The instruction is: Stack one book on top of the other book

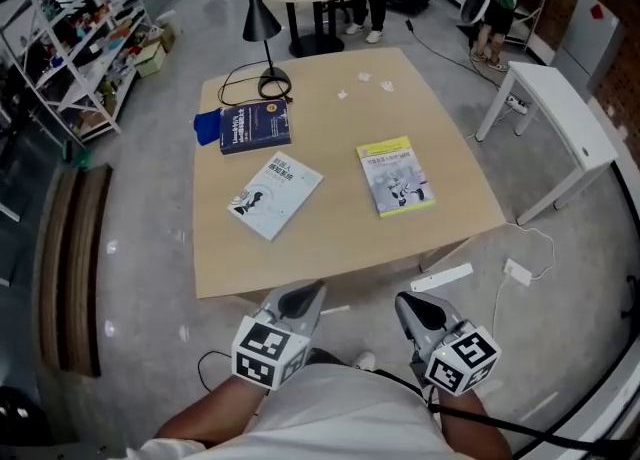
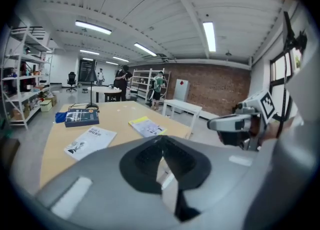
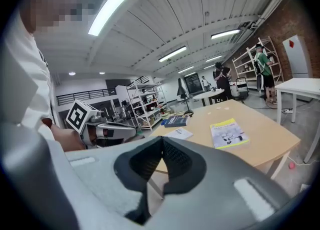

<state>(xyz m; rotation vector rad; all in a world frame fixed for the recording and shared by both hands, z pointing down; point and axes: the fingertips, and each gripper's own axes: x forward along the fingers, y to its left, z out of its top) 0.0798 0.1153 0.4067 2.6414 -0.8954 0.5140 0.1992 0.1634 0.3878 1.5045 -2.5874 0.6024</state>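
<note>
Both tools are tucked in by the person's waist, short of the table's (image 1: 330, 248) near edge and aimed toward it. The left gripper (image 1: 309, 294) is clenched with nothing in its jaws. The right gripper (image 1: 405, 304) is pressed together too, and empty. The books lie flat, well apart from both: white book (image 1: 275, 195) nearest the left gripper, yellow book (image 1: 395, 176) to its right, blue book (image 1: 254, 127) farther back by the lamp (image 1: 262, 23).
</note>
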